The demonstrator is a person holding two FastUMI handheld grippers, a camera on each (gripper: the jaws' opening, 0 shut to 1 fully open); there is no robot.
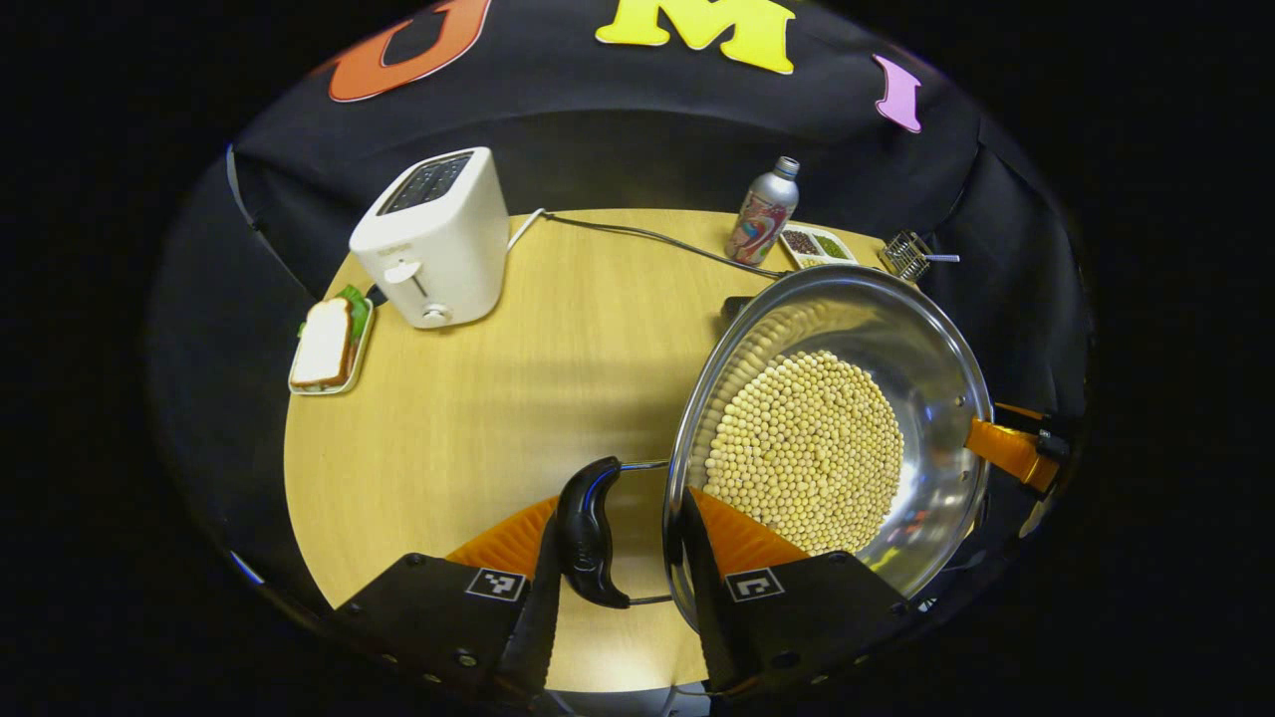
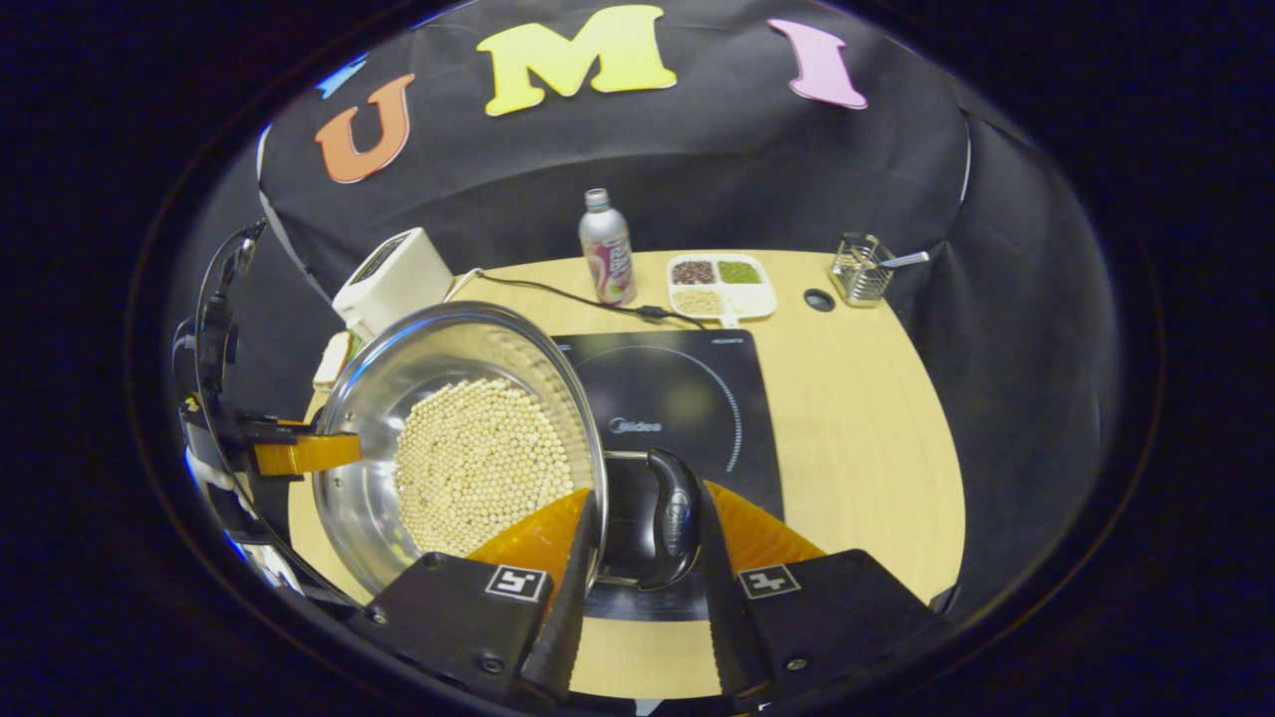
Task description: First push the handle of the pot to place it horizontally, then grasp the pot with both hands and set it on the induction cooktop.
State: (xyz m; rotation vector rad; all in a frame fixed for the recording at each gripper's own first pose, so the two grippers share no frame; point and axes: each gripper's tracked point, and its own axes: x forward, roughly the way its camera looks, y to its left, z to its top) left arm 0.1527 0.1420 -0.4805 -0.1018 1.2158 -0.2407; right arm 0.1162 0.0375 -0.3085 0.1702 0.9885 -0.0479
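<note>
- The surface (image 2: 857, 418), a pale wooden round, carried everything, and the black induction cooktop (image 2: 687, 398) lay flat at its middle.
- The pot (image 2: 398, 398), shiny steel with a bed of pale beans (image 2: 473, 463) in it, appeared to be held up between the two grippers, just left of the cooktop's ring and partly over its near-left corner in the right gripper view.
- The left gripper (image 1: 610, 588) had its fingers apart around one black handle (image 1: 588, 533). One finger sat outside the handle and the other inside the rim, and I could not tell whether they truly pinched.
- The right gripper (image 2: 642, 588) did the same on the opposite handle (image 2: 672, 518), one finger inside the pot wall and one beyond the grip.
- Farther off stood a white toaster (image 1: 433, 239), a bottle (image 2: 608, 249), a divided dish (image 2: 719, 284), a sandwich plate (image 1: 329, 344) and a wire holder (image 2: 862, 267).
- My read: the handles were level, and the two-handed carry was in hand.
- Next, the pair needed to travel together toward the ring's centre, keeping the pot level so no beans spilled, then lower evenly.
</note>
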